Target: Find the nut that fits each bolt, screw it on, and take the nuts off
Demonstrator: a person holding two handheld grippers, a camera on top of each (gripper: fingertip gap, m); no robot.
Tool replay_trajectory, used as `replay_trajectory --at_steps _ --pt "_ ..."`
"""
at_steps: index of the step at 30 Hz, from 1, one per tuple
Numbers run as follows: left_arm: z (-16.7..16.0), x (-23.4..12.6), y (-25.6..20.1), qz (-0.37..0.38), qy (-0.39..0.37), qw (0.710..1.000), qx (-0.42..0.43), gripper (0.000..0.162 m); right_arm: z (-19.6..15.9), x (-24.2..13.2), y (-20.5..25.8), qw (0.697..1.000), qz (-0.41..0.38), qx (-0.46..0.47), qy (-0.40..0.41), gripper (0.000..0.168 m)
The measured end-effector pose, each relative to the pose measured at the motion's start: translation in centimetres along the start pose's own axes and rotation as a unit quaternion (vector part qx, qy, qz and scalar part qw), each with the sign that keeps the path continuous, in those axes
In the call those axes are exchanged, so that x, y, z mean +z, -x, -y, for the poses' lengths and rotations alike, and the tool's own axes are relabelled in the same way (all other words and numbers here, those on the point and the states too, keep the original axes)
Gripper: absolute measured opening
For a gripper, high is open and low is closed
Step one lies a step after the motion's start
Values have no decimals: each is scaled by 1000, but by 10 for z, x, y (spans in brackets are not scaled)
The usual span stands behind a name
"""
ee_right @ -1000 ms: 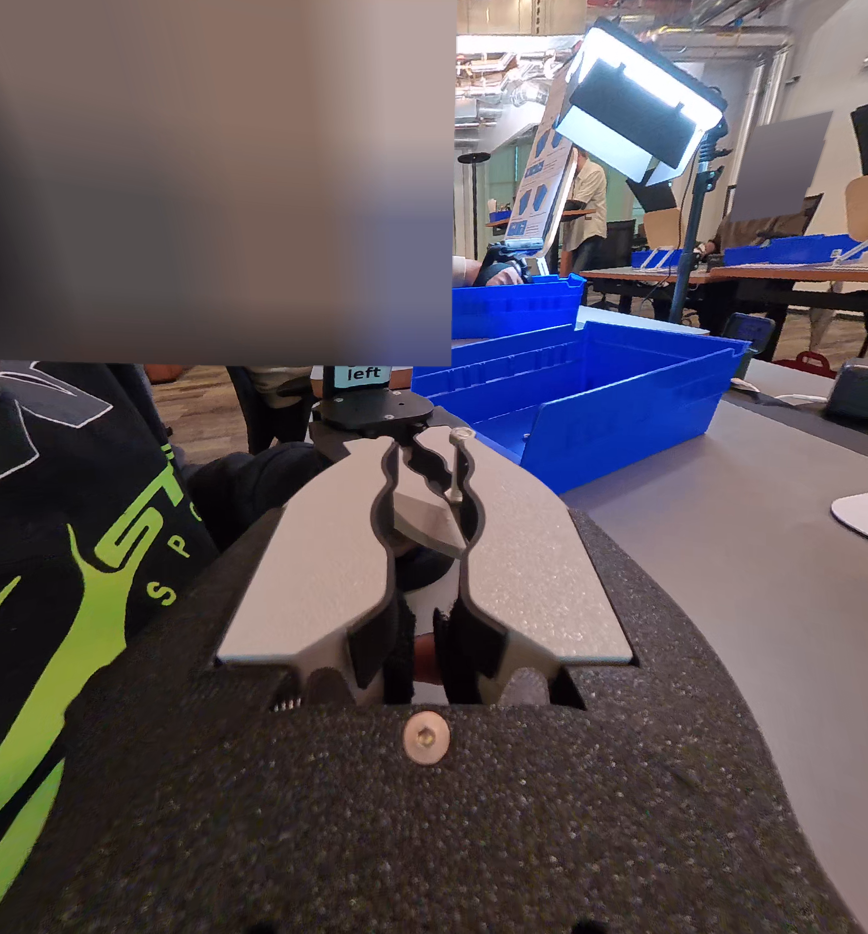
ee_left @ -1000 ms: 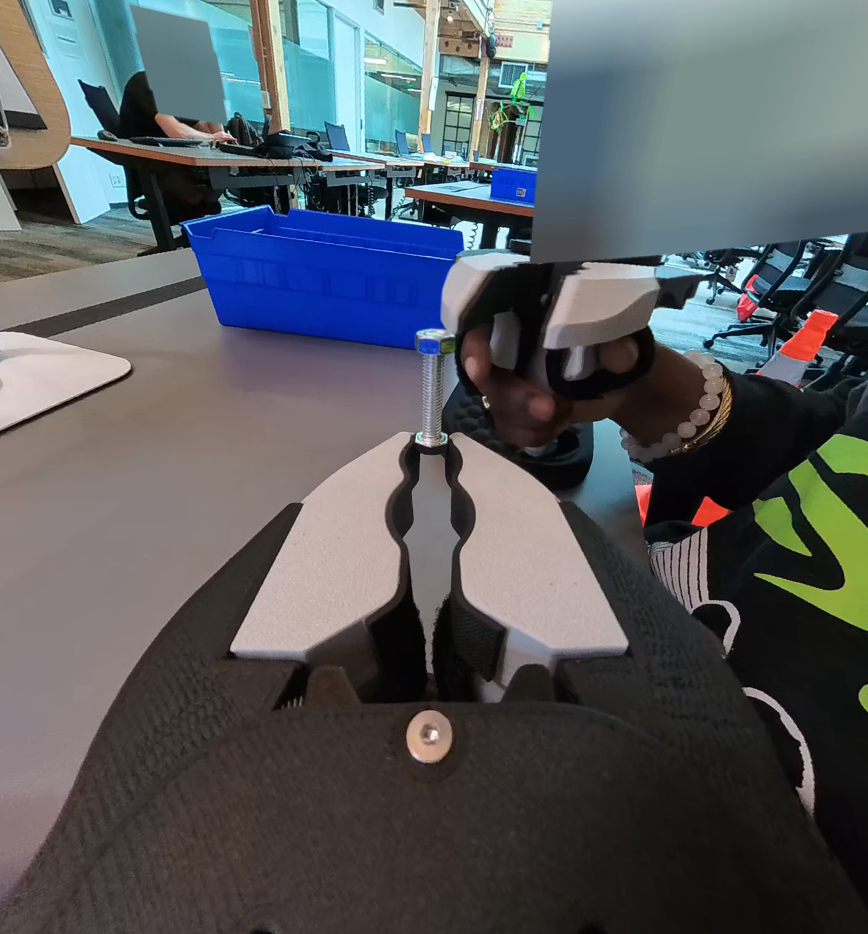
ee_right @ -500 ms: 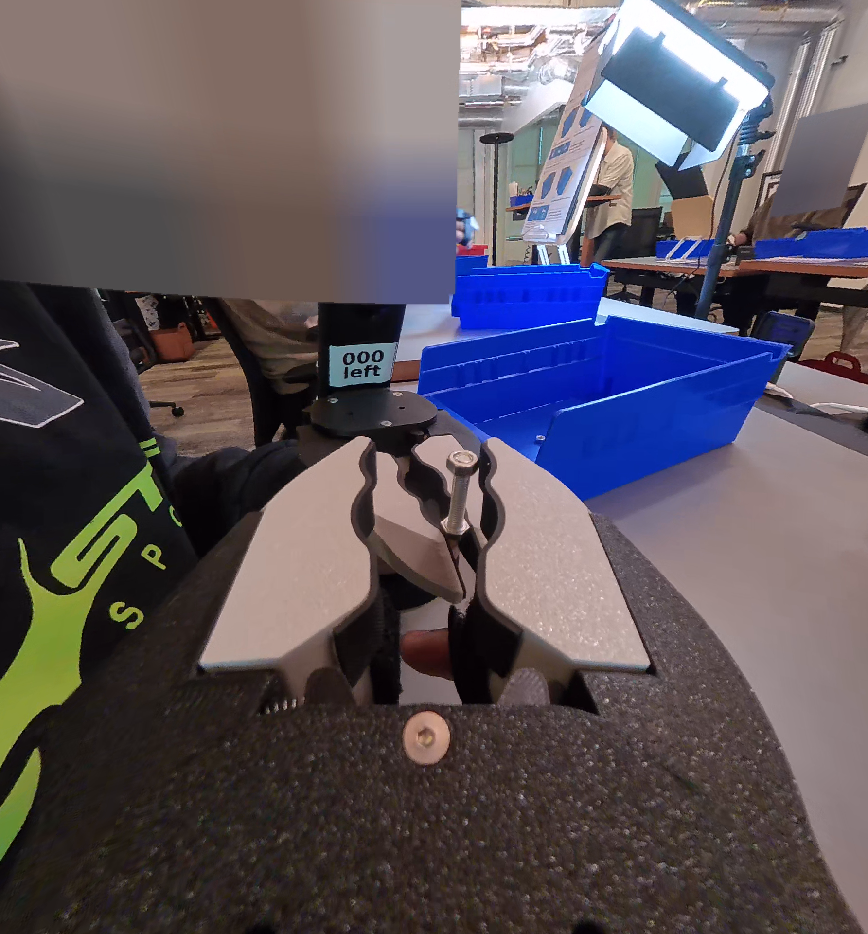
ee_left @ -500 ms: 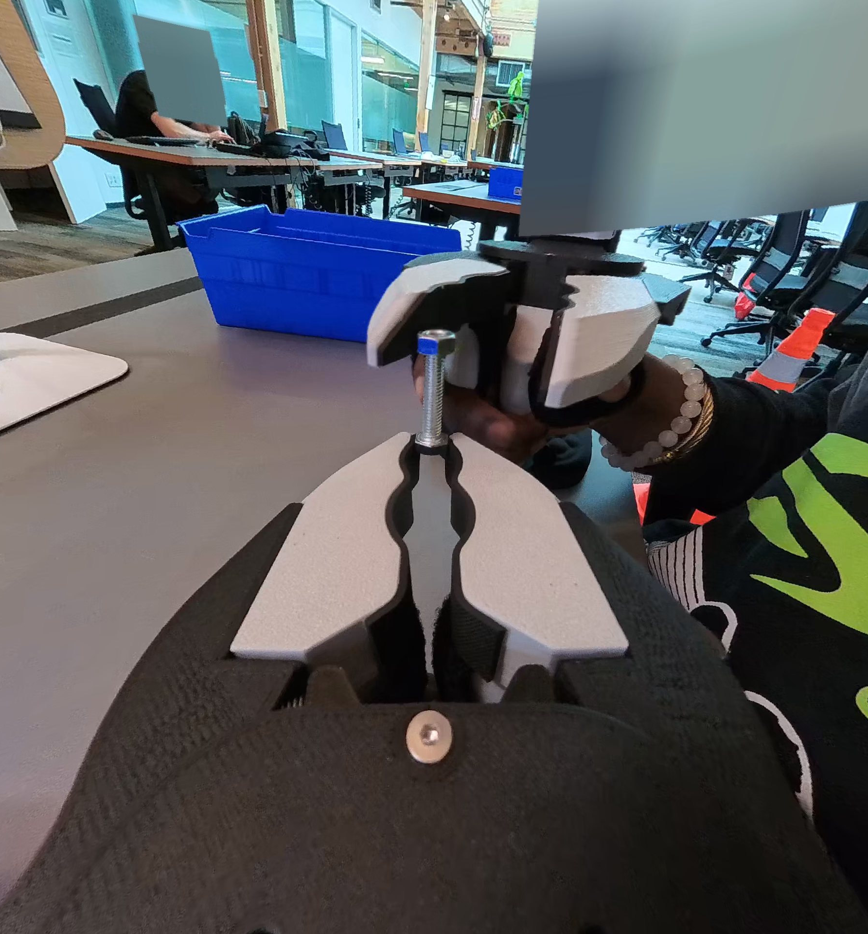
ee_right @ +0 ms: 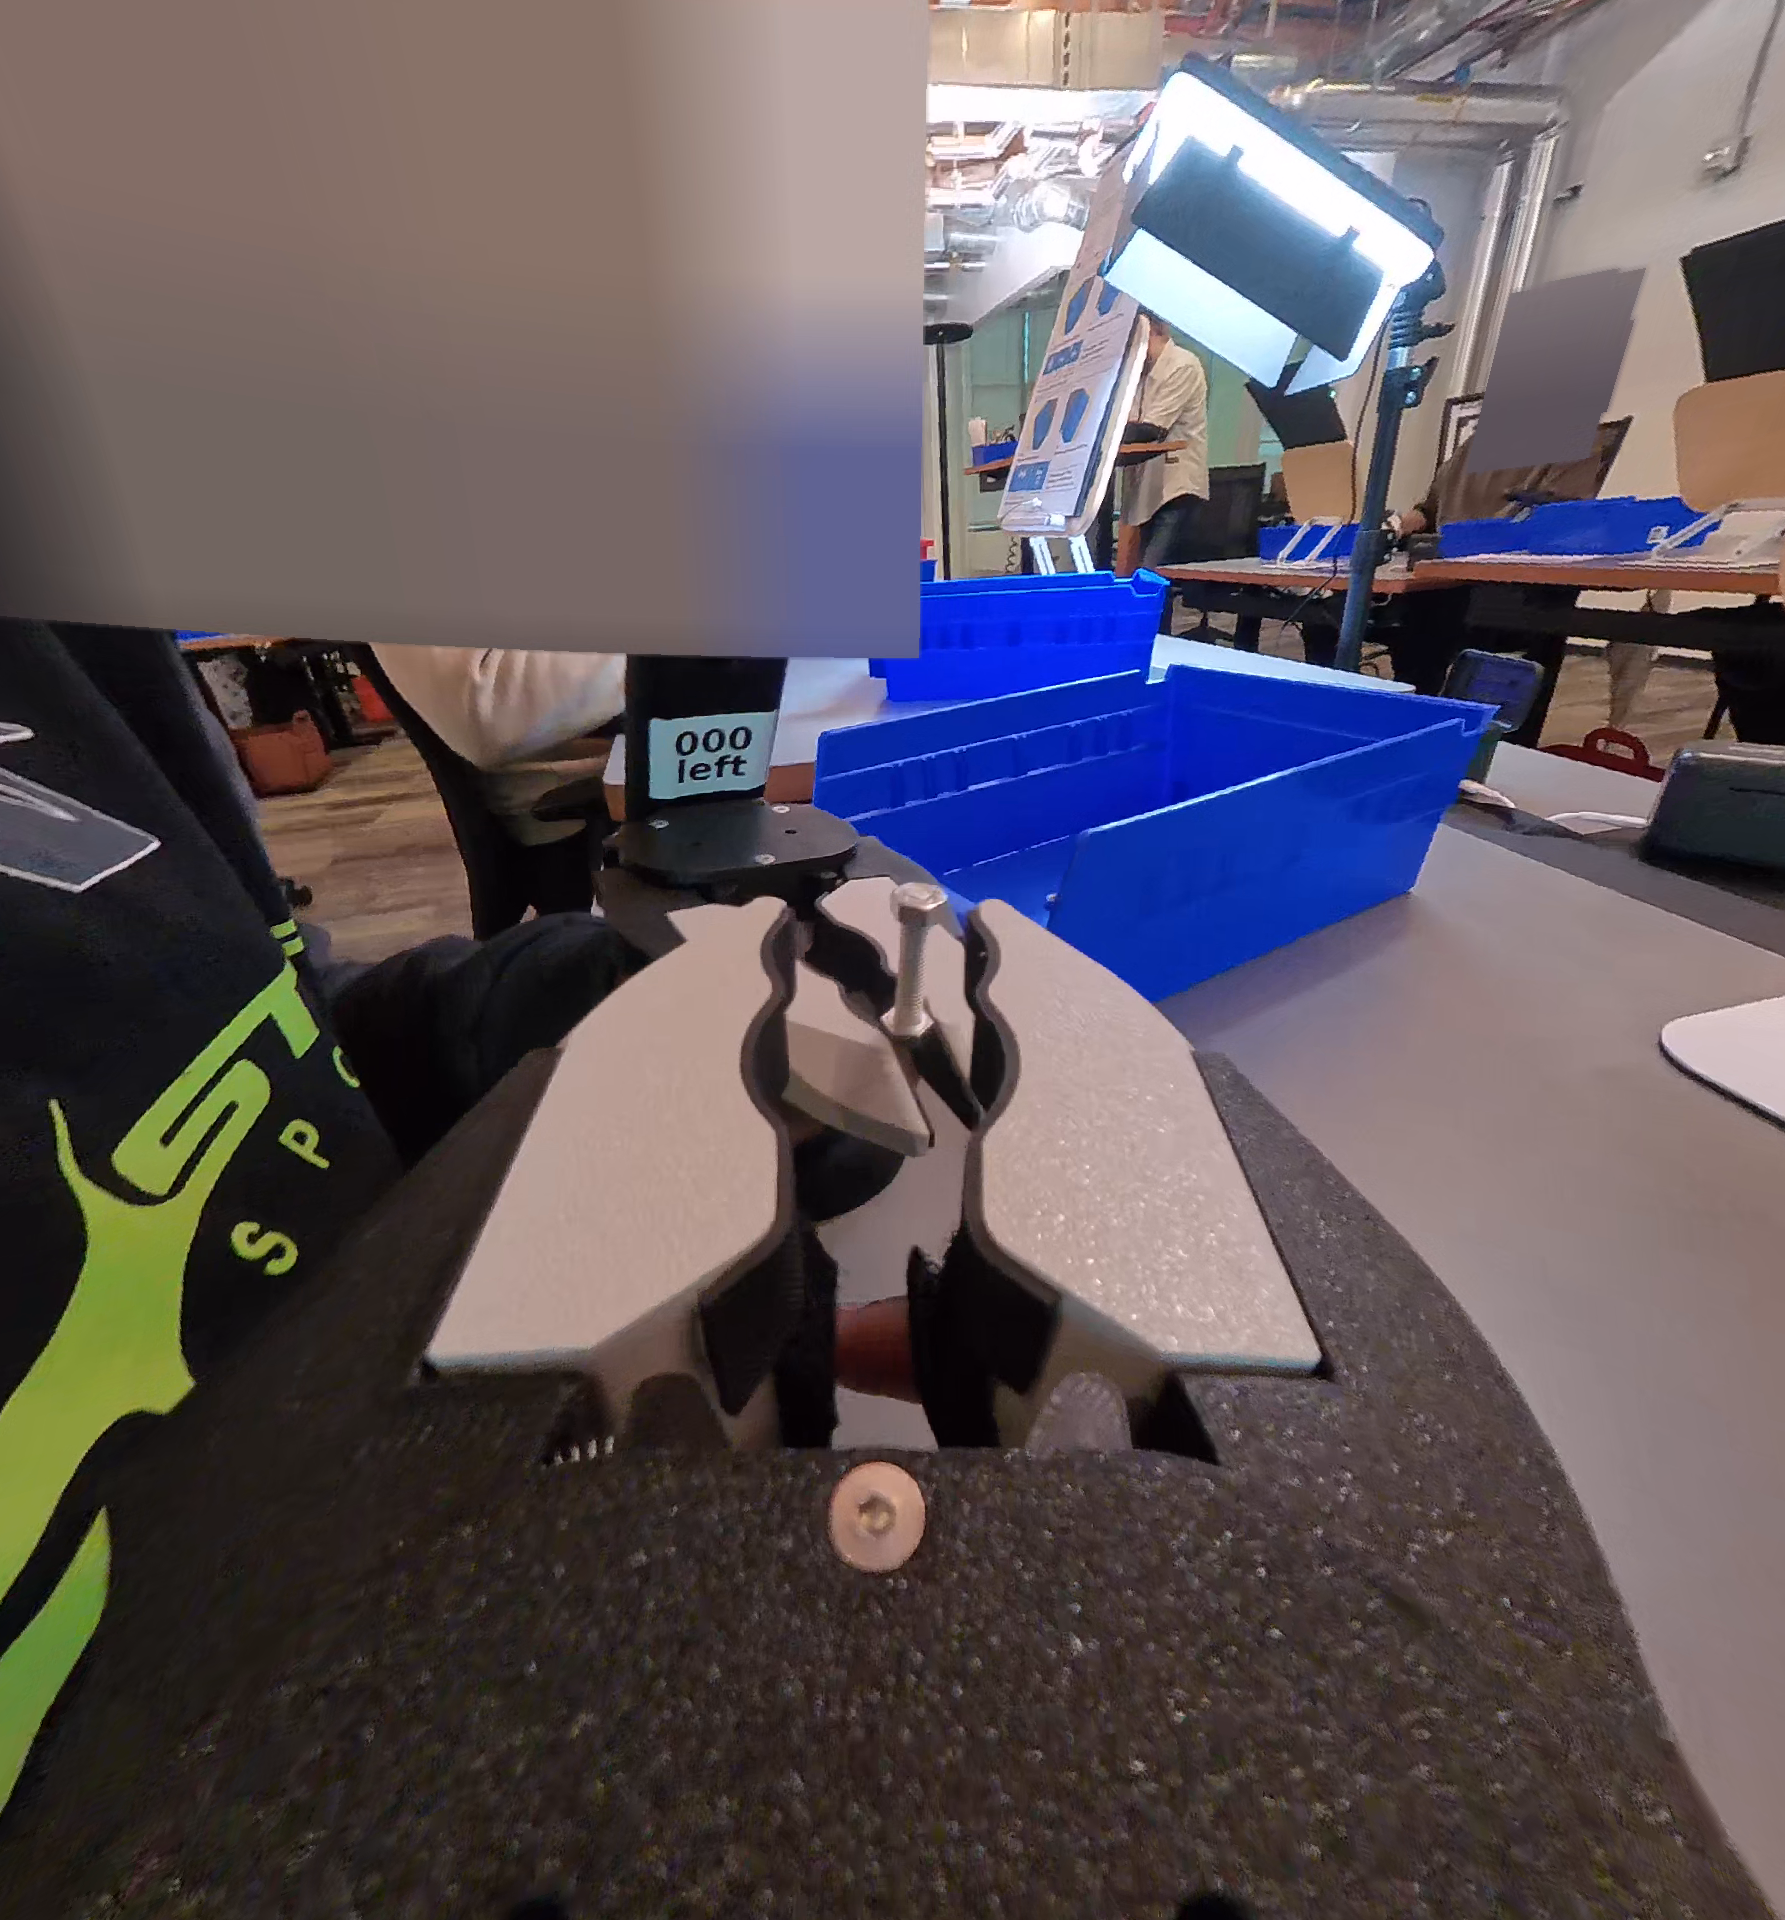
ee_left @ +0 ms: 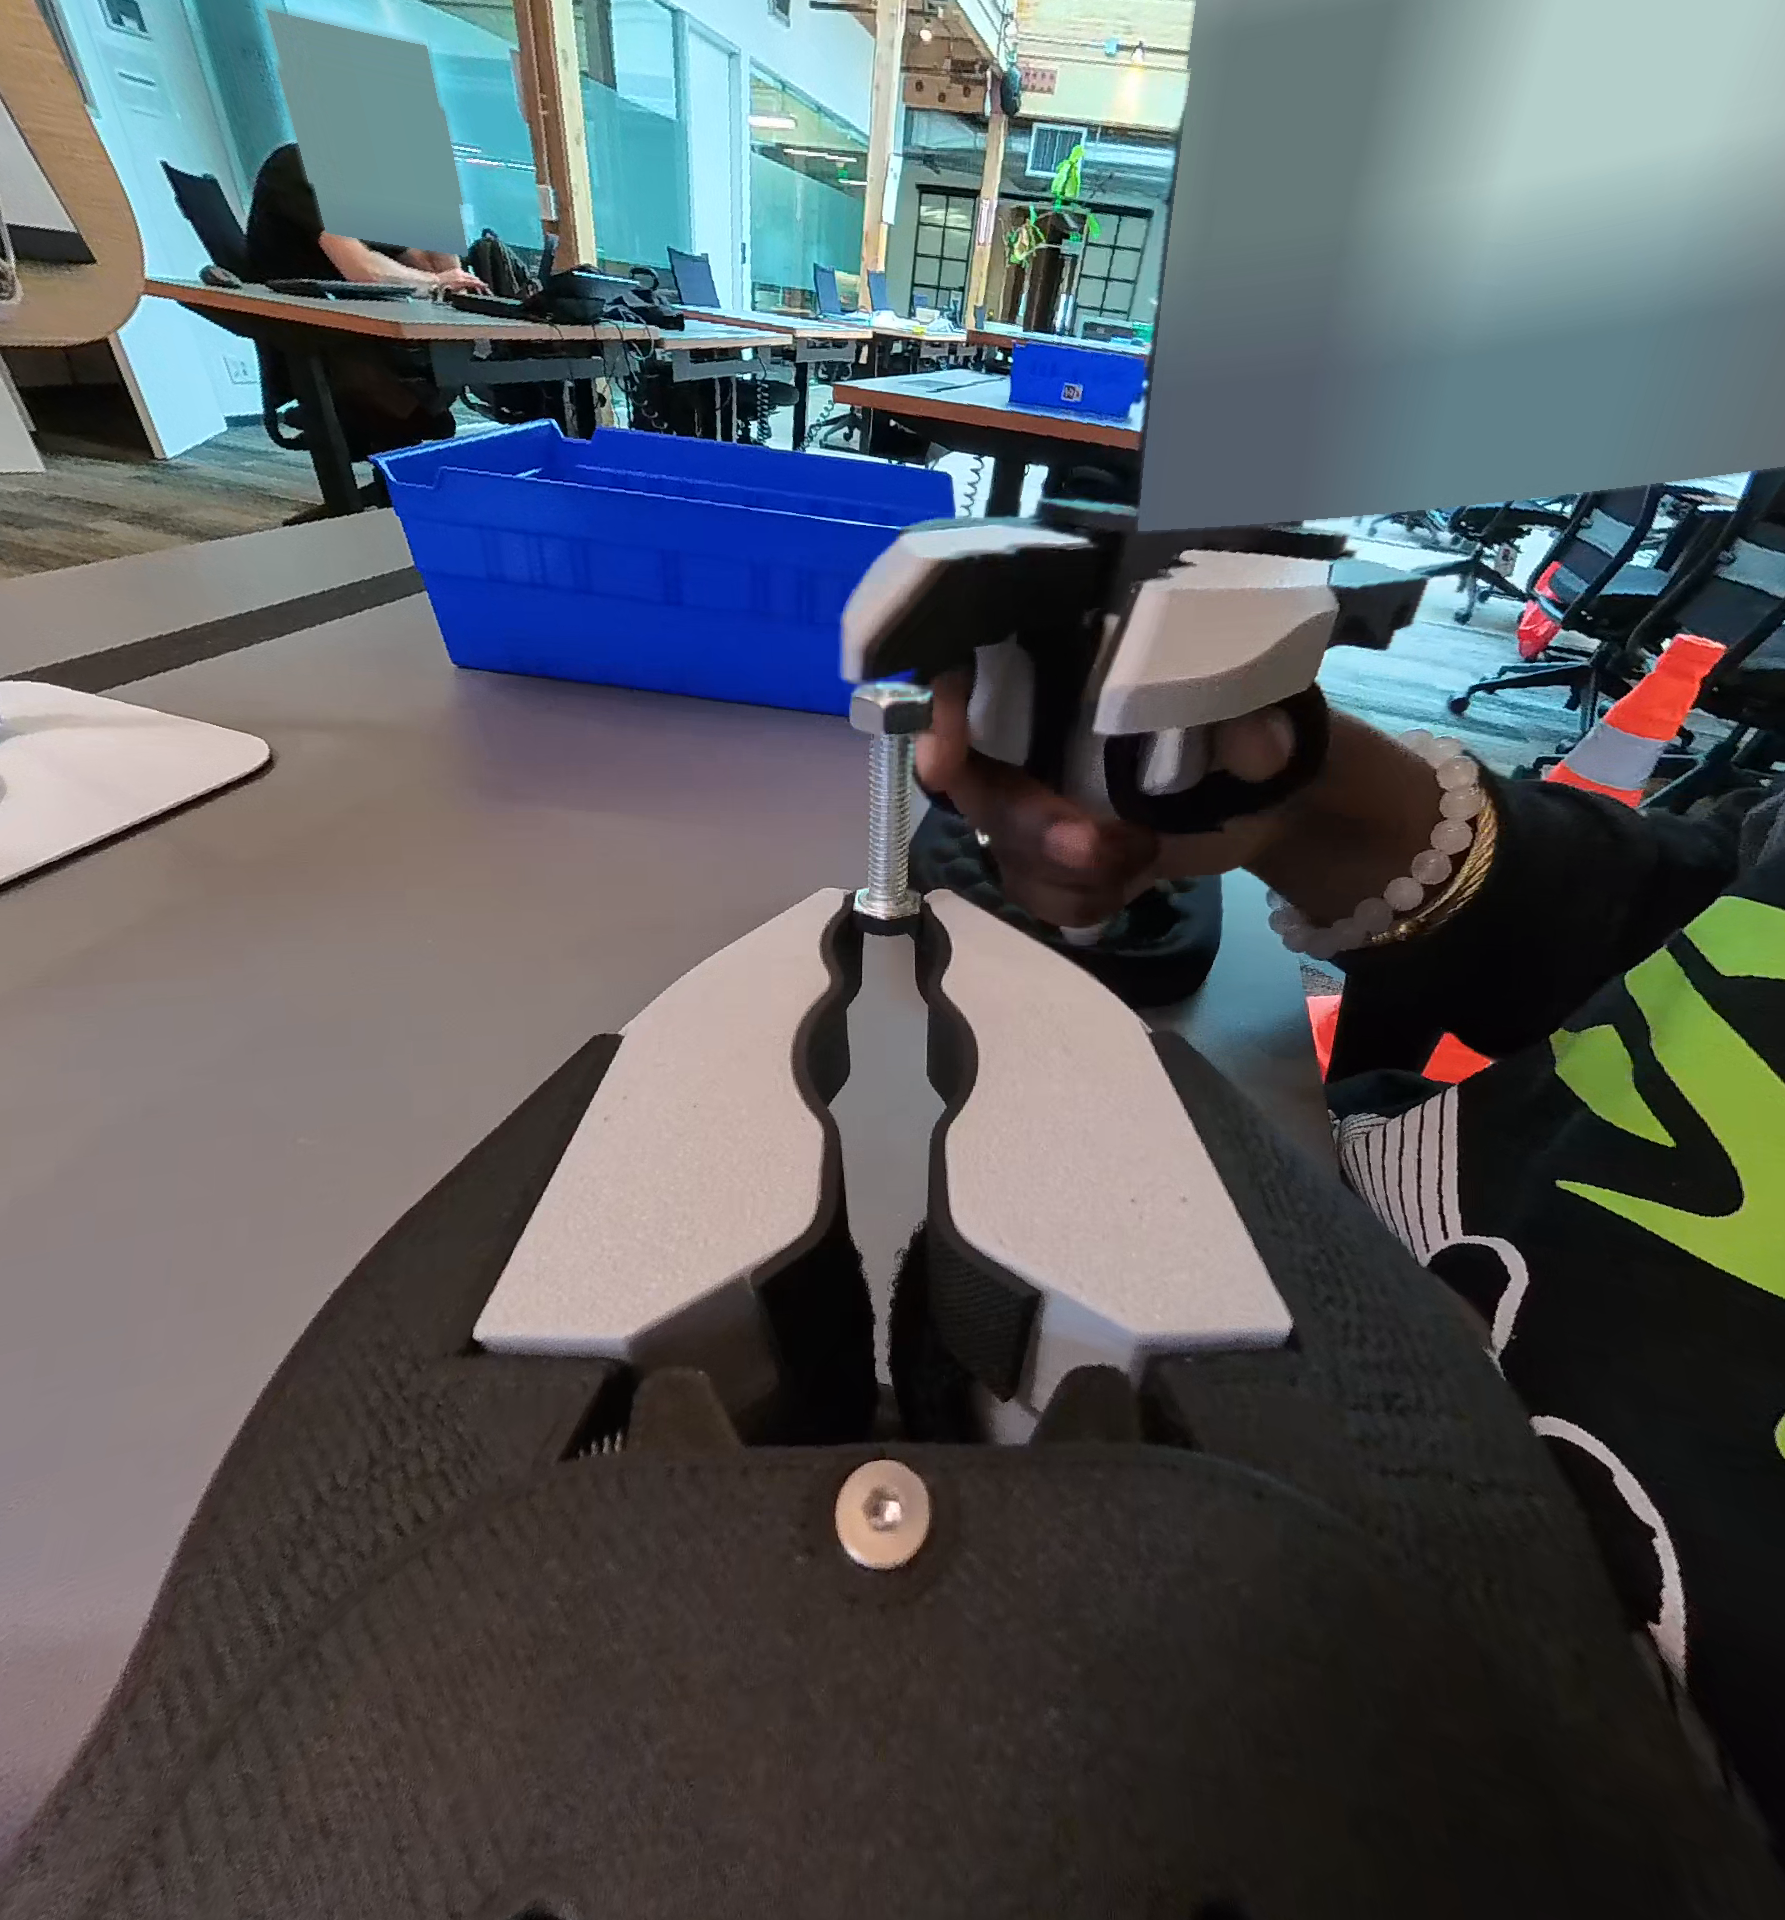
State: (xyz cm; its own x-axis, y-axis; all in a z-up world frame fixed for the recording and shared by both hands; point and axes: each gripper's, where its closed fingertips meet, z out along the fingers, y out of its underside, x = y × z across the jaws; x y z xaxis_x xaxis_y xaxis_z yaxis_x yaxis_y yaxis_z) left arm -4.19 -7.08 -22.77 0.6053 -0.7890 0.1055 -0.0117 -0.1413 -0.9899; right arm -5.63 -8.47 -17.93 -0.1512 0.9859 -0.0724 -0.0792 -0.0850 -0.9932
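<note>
An open-plan office lies behind the grey desk [ee_left: 368,935]. Glass partitions [ee_left: 659,187] and wooden posts [ee_left: 555,156] line the far side, with rows of desks [ee_left: 514,332] and black chairs [ee_left: 1636,623]. A lit panel lamp [ee_right: 1272,218] stands on a tripod over wood-look flooring [ee_right: 368,862].

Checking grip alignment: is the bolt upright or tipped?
Upright: in the left wrist view the bolt stands vertical, head up, clamped at the left gripper's tips.

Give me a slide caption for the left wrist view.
Left gripper clamps a bolt upright, head up, while the right gripper hovers beside the head.
</note>
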Motion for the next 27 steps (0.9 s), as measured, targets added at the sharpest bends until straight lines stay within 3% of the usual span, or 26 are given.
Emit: replay_trajectory --at_steps 5,15,21,27 --pt "0 0 -1 -3 2 1000 1 10 -5 19 4 1000 24 0 12 43" --pt "0 0 0 -1 1 1000 -2 10 -5 13 6 1000 25 0 12 39" --pt "0 0 1 0 0 1000 -4 10 -4 -4 8 1000 15 0 4 22" --pt "-1 1 0 -2 3 1000 -1 10 -2 5 0 1000 7 6 -4 33"
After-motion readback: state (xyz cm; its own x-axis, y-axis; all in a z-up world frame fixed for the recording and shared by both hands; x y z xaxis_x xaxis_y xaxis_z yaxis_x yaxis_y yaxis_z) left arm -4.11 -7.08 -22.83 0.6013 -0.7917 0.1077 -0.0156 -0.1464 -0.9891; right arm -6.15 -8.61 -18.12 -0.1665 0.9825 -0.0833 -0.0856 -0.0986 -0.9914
